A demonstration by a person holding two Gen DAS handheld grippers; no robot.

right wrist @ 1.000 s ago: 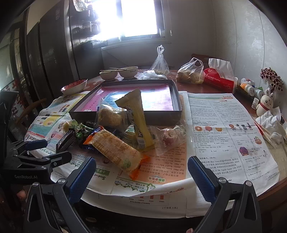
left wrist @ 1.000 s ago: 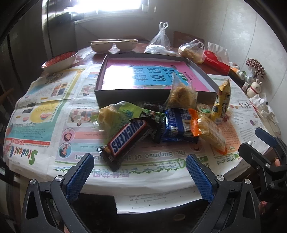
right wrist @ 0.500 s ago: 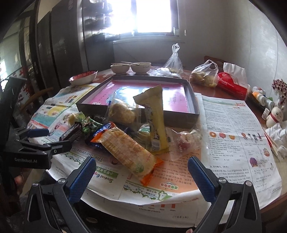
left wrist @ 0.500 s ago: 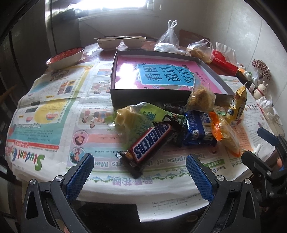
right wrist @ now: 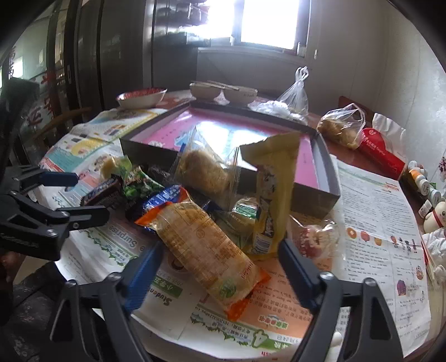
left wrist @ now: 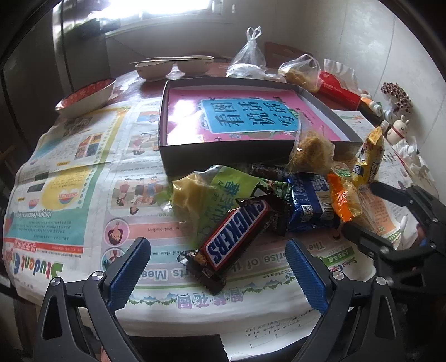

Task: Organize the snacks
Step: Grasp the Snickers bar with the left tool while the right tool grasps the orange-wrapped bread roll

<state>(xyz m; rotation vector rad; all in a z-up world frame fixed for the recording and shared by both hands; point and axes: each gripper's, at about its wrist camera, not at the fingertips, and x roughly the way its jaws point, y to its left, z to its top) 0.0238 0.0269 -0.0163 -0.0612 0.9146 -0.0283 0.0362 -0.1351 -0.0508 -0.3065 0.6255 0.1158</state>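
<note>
Newspapered table (left wrist: 83, 172) — grey box (left wrist: 223, 151) holding pink booklet (left wrist: 251, 117).

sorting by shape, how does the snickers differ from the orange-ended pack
The Snickers is dark brown with bold white lettering; the orange-ended pack is clear, showing pale yellow contents. The Snickers looks slimmer; the pack looks wider. Both are long, lie flat on the newspaper and are ungripped.

Home dining corner: round counter (left wrist: 83, 172) spread with newspaper, bowls (left wrist: 172, 66) topped by chopsticks, tissue pack (right wrist: 382, 153), window (right wrist: 267, 22) behind, dark cabinets (right wrist: 111, 55) seen alongside.
</note>
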